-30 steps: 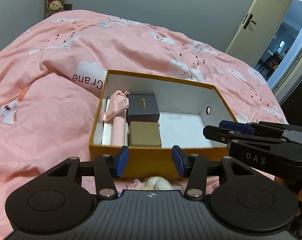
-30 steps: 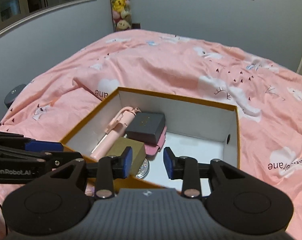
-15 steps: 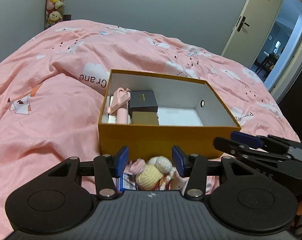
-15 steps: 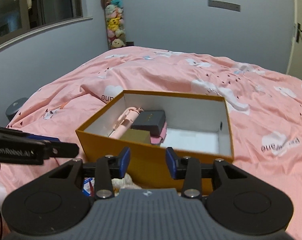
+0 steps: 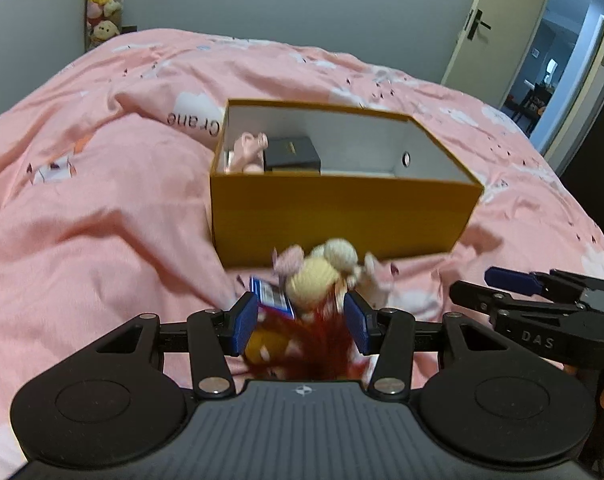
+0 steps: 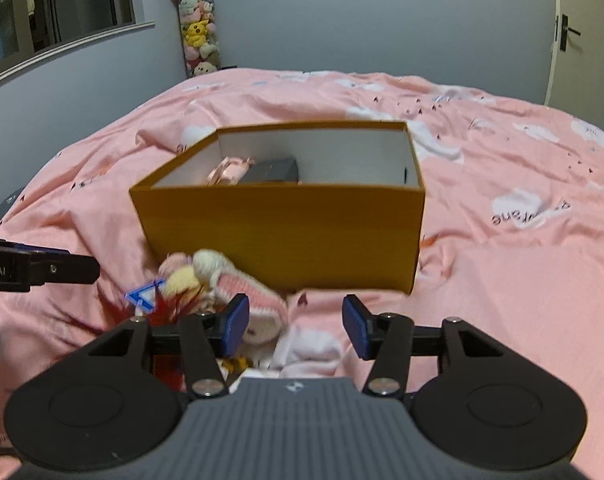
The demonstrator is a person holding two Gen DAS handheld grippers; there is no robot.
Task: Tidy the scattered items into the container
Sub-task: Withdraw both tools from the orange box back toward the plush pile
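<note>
Left gripper (image 5: 301,328) spread wide, the doll (image 5: 313,284) lying between its fingers at lower centre, unpinched. Right gripper (image 6: 296,326) gapes too, doll at its left finger, box (image 6: 282,232) just above.

"DAS" on right tongs (image 5: 541,308); "Crane" on bedspread (image 5: 102,200).

A bed (image 5: 102,208) under a pink quilt with white cloud prints fills most of both views. Grey-blue walls (image 6: 302,20) stand behind it. A tall column of plush toys (image 6: 198,36) rises at upper left beside a dark window (image 6: 62,4). At upper right of the left view, an open door (image 5: 497,32) shows a lit hallway.
</note>
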